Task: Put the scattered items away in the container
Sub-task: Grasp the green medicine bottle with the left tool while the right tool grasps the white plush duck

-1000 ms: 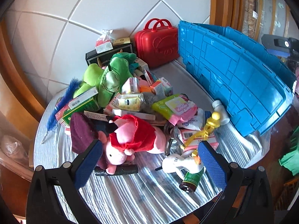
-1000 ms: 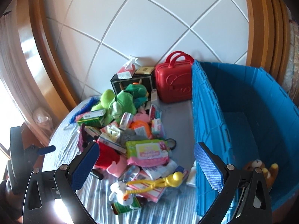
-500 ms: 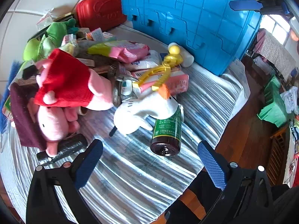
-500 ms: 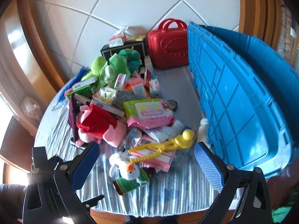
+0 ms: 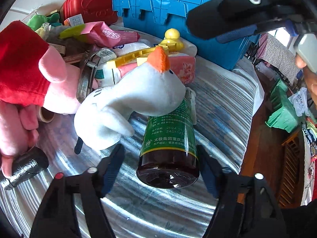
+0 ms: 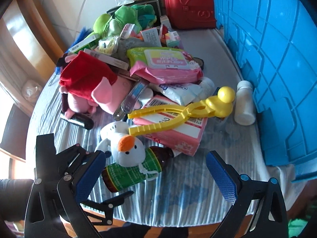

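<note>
A brown bottle with a green label (image 5: 168, 138) lies on the silver table cloth, its base towards my left gripper (image 5: 159, 150). The jaws are closing around it; the right pad is at the glass, while a gap shows at the left pad. A white duck plush (image 5: 138, 95) rests on the bottle's neck. My right gripper (image 6: 154, 156) hangs open above the bottle (image 6: 130, 174) and duck (image 6: 126, 148), with nothing between its pads. The blue container (image 6: 277, 59) stands at the right.
The pile holds a pink pig plush in red (image 6: 89, 85), wipes packs (image 6: 164, 63), yellow tongs (image 6: 178, 113), a white bottle (image 6: 244, 103), green plush and boxes. A red case (image 6: 190, 6) stands behind. A black spool (image 5: 23, 166) lies left; the table edge is close.
Both grippers have dropped towards the table. The left one has come down around the brown bottle and its jaws have narrowed from wide open. The right one stays open.
</note>
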Available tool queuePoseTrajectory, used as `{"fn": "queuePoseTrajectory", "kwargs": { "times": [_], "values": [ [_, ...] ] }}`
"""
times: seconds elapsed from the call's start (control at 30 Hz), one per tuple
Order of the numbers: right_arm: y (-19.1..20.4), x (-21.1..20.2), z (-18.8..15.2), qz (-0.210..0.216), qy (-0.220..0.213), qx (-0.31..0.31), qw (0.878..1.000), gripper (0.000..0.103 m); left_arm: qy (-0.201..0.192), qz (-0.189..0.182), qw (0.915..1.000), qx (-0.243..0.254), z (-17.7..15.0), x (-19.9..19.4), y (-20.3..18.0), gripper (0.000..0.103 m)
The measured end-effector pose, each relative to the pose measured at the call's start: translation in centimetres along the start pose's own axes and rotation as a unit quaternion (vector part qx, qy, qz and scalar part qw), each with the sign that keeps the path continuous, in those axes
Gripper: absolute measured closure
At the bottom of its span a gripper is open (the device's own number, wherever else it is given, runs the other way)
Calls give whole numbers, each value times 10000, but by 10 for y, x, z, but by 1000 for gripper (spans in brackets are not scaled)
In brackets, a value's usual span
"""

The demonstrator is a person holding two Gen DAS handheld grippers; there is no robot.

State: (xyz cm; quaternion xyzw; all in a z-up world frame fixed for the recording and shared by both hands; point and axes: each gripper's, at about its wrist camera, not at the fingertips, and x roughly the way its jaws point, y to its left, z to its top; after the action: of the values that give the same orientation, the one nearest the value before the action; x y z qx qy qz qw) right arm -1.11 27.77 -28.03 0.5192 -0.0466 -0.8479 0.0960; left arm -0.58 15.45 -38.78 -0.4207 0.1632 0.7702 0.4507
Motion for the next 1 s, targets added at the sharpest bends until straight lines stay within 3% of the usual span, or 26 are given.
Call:
{"fn": "queuePoseTrajectory", "kwargs": {
  "times": [0.03,0.27,0.6,1.0],
  "values": [
    [1,6,1,58,34,-43,10000,0,-19,-43,10000,8,-1,0,0,48],
    [20,39,5,500,229,-327,9980,1,-16,-200,9995,-247,-20,-9,8,49],
    [50,70,-7,827,519,-489,9940,9,149,29,9979,-630,-69,-39,26,49],
    [77,101,-4,1066,713,-249,9914,10,277,376,9943,-958,-112,-78,52,50]
  ]
}}
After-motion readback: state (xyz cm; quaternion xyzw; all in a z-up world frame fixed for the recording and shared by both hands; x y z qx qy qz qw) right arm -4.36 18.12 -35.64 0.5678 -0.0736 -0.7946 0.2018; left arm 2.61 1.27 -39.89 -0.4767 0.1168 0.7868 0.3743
